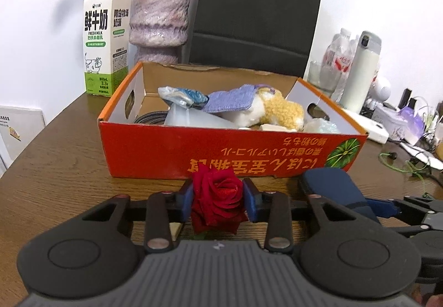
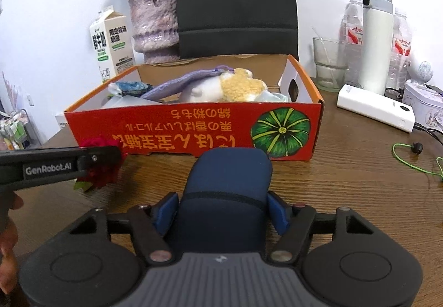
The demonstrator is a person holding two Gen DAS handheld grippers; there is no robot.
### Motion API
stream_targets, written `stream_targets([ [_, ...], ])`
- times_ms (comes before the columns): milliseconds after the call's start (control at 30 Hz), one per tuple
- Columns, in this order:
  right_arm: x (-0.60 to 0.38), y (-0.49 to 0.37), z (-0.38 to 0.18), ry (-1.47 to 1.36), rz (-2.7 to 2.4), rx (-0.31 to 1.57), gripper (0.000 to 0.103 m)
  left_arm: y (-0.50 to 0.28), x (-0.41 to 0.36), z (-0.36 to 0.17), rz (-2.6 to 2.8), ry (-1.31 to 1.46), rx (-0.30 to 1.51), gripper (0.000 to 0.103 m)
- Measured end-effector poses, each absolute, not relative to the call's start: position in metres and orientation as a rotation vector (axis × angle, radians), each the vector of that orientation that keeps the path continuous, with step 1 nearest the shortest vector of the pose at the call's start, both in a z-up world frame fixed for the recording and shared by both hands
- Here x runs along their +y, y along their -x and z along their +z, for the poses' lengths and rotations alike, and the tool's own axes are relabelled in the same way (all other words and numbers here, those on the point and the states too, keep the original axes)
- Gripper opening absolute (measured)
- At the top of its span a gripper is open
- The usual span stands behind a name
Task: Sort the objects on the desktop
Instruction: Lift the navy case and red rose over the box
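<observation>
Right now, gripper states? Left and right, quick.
Left gripper: closed on the red rose.
Right gripper: closed on the navy blue case.

Rose (image 1: 217, 196) deep red. Case (image 2: 227, 190) navy. Box (image 1: 166, 151) orange-red w/ yellow script, green striped pumpkin print. Plush (image 1: 277, 110) white/tan. Vase (image 1: 159, 16) mottled lilac. Bag (image 1: 257, 13) black.

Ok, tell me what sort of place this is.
Probably a home desk or dining table against a wall, not a lab: a wooden table crowded with a milk carton, a vase of dried flowers, water bottles and a flask.
</observation>
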State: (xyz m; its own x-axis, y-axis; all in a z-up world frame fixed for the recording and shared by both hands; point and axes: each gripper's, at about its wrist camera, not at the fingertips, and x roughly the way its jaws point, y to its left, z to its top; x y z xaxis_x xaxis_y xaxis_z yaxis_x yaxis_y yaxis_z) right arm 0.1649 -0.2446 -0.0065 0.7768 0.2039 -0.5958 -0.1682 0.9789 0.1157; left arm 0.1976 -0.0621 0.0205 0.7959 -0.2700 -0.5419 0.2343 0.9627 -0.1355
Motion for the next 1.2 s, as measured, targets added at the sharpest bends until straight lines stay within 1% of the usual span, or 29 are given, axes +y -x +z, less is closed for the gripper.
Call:
stream_targets([
  [167,-0.25,-0.156,0.008,-0.082,0.225,0.611,0.067,-0.184,-0.051,0.034,-0.292,0.102,0.566,0.037],
  [333,-0.253,-0.149,0.03,-0.095,0.26,0.55,0.067,-0.175,-0.037,0.058,-0.303,0.146,0.503,0.037],
  [600,-0.246,-0.169,0.052,-0.085,0.285,0.493,0.067,-0.191,-0.035,0.091,-0.313,0.184,0.426,0.038],
  [900,-0.237,-0.225,0.064,-0.118,0.279,0.451,0.067,-0.239,-0.045,0.092,-0.285,0.222,0.42,0.038],
  [1200,-0.224,-0.283,0.052,-0.106,0.277,0.483,0.067,-0.292,-0.046,0.075,-0.223,0.222,0.469,0.038],
])
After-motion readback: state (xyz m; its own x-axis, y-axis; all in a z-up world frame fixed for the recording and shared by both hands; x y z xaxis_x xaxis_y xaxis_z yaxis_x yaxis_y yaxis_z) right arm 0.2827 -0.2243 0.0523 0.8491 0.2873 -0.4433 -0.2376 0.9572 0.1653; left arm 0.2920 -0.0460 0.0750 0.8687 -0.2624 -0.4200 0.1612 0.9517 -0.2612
